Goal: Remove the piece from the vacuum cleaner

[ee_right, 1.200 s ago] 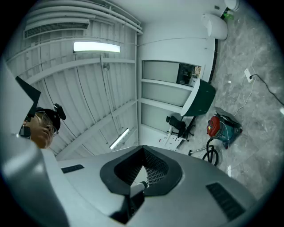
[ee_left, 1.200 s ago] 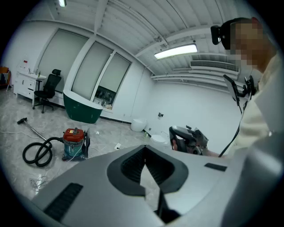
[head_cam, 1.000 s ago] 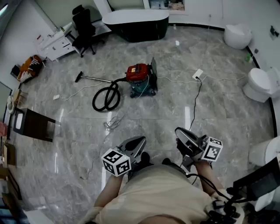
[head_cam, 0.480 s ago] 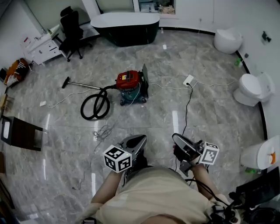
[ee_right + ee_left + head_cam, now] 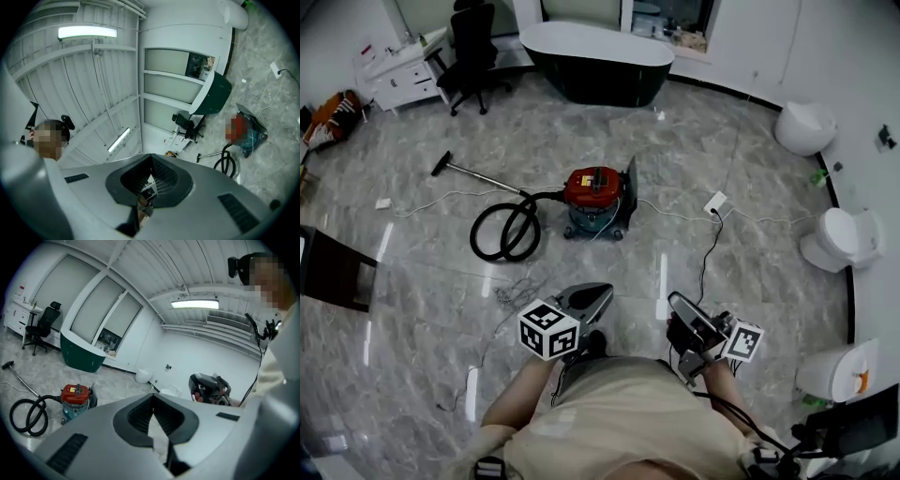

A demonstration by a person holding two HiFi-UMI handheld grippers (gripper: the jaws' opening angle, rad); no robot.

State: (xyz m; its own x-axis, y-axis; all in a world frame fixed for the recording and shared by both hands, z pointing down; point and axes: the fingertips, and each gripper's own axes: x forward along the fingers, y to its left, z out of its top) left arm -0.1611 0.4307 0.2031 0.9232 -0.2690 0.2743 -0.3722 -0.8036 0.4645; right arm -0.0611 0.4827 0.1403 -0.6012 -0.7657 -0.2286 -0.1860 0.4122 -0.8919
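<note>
I've got the vacuum cleaner [image 5: 595, 199] standing mid-room on the marble floor [image 5: 750, 150], red top over a teal body, well apart from both grippers. Its black hose [image 5: 504, 228] lies looped to the left, and the wand [image 5: 478, 175] runs out to a floor nozzle [image 5: 442, 164]. I can't tell which piece is meant to come off: the machine is too small in the head view, and its top is blurred in the right gripper view. On the left hand-held gripper [image 5: 600, 292] the jaws meet at the tips w/ nothing btwn them; only pale floor shows thru the slot behind the pads. The right hand-held gripper [image 5: 675, 302] is fully closed and empty too; something small and dark sits low in its slot, can't make out what. The person's torso [image 5: 619, 412] fills the bottom of the head view and covers part of both arms. A white cord [image 5: 670, 214] runs from the vacuum to a socket block [image 5: 714, 202]; a black cable [image 5: 710, 246] drops from there toward the right gripper, its end lost behind it. A black bathtub [image 5: 595, 58] sits at the far wall.
</note>
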